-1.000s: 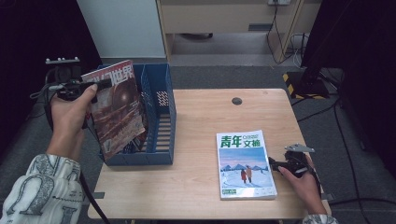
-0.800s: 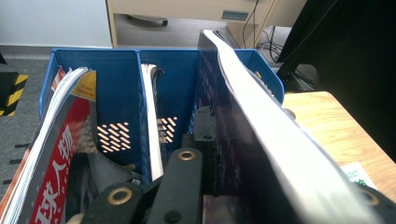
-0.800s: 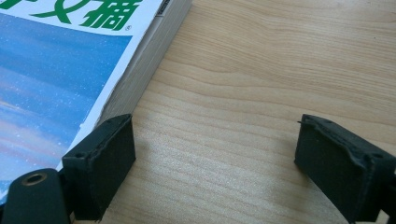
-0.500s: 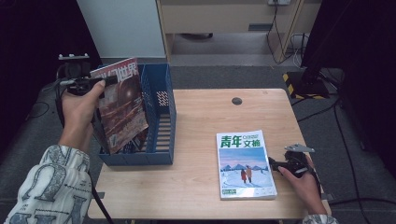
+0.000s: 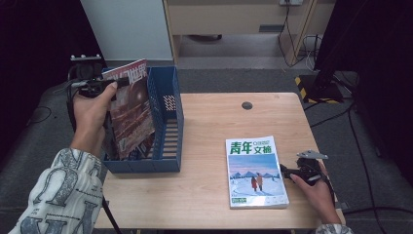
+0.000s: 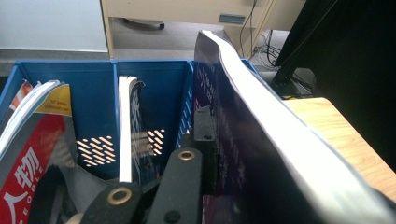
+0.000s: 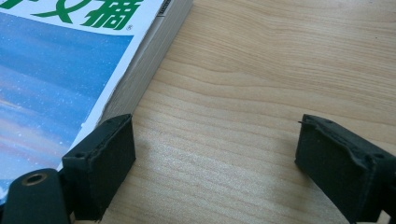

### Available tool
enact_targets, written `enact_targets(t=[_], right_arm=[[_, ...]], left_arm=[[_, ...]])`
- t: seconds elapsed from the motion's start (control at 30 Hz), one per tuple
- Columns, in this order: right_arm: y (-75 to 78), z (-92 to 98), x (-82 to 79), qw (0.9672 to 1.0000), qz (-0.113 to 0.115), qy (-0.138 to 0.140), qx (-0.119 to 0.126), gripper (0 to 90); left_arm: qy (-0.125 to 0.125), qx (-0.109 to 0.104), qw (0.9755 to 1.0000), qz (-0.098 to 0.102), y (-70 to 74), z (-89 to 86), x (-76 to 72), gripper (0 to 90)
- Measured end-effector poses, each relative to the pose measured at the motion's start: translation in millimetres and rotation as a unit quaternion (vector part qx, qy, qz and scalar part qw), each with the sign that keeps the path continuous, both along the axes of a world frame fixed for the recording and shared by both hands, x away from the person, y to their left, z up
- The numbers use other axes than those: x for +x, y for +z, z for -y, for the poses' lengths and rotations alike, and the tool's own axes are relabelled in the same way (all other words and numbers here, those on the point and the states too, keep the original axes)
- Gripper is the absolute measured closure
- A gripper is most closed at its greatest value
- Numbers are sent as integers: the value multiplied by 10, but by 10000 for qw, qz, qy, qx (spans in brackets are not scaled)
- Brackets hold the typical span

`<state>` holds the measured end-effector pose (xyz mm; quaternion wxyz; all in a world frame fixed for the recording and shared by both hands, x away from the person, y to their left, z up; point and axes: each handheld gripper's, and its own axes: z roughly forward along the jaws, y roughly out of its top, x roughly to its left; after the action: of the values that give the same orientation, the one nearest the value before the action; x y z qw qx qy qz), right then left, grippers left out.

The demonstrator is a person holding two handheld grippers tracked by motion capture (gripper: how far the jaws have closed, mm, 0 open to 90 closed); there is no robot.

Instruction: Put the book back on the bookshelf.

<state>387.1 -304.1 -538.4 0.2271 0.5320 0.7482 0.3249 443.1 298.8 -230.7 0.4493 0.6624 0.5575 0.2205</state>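
The left hand-held gripper clamps a dark red magazine upright inside the blue file rack. Right of the rack, the right hand-held gripper rests wide open beside the blue-covered magazine.

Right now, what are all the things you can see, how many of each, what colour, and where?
Table: one, light wood, in the middle.
File rack: one, blue, with slots, on the table's left end.
Held magazine: one, reddish-brown cover, upright over the rack, clamped in the left tongs.
Other magazines: at least two, one red and white, one with a white edge, standing in the rack's slots.
Flat magazine: one, blue snowy cover with green letters, lying on the table's right part.
Cable hole: one, dark, near the table's far edge.
Floor cables: several, black, right of the table.
Left tongs: black, shut on the held magazine.
Right tongs: black, open, beside the flat magazine's edge.
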Motion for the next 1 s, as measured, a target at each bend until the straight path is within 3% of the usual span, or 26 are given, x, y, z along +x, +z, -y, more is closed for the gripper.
enact_targets(t=[0.27, 0.57, 1.0], right_arm=[[0, 0, 0, 10000, 0, -1, 0, 123], [-1, 1, 2, 10000, 1, 9, 2, 121], [1, -11, -14, 10000, -13, 10, 31, 121]], left_arm=[[76, 99, 9999, 64, -31, -8, 39, 834], [180, 9, 9997, 147, -121, 8, 171, 834], [301, -126, 9988, 373, -344, 62, 171, 831]])
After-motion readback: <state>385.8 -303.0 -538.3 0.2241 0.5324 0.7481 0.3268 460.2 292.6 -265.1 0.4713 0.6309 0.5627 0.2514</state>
